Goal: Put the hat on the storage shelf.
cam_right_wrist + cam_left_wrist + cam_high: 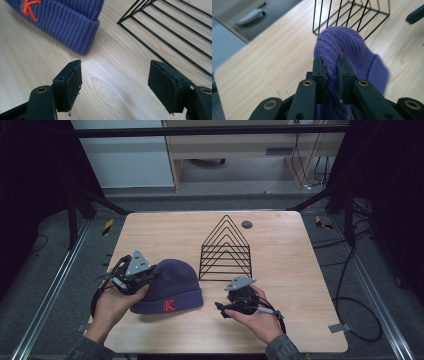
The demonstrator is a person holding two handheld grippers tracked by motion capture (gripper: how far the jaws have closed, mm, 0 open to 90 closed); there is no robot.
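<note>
The purple hat (170,287) lies on the tabletop (280,270) just left of the black wire rack (226,251), orange K facing me. My left tool (331,72) is clamped on a fold of its knit at the left side. My right tool (115,85) stands apart over bare wood, near the hat's cuff and the rack, gripping nothing

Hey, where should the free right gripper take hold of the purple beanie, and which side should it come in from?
Probably the folded cuff of the purple beanie, at its near corner. The right gripper is open with bare table between its jaws, and that thick ribbed cuff edge lies just ahead of them. Come in low from the rack side. The left gripper already pinches the knit at the opposite side.
</note>
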